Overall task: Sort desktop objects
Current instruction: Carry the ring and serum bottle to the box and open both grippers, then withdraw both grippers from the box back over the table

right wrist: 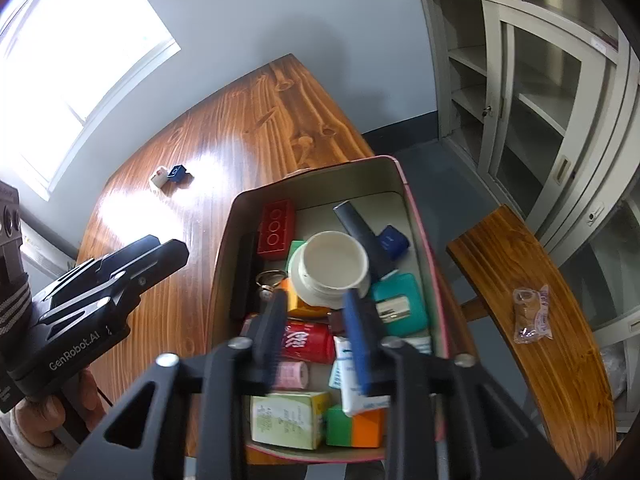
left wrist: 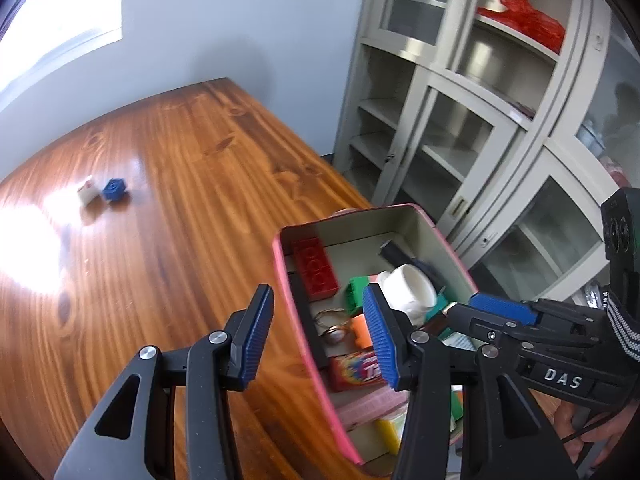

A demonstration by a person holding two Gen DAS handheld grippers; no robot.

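Note:
A pink-rimmed open box [right wrist: 394, 172] [left wrist: 278, 264] stands at the table's near right edge, full of small things: a red brick [right wrist: 276, 228], a white round tub [right wrist: 334, 266], a teal case [right wrist: 400, 306], a red can [right wrist: 306, 340] and several cartons. A blue block [left wrist: 115, 189] [right wrist: 177, 172] and a small white piece [left wrist: 89, 190] [right wrist: 159, 176] lie far out on the table. My left gripper [left wrist: 318, 330] is open and empty, straddling the box's left wall. My right gripper [right wrist: 316, 336] is open and empty above the box's contents.
The wooden table [left wrist: 180, 184] carries strong window glare at the left. A grey glass-door cabinet [left wrist: 480, 120] stands to the right. A wooden bench [right wrist: 532, 300] beside the table holds a small clear packet [right wrist: 532, 314].

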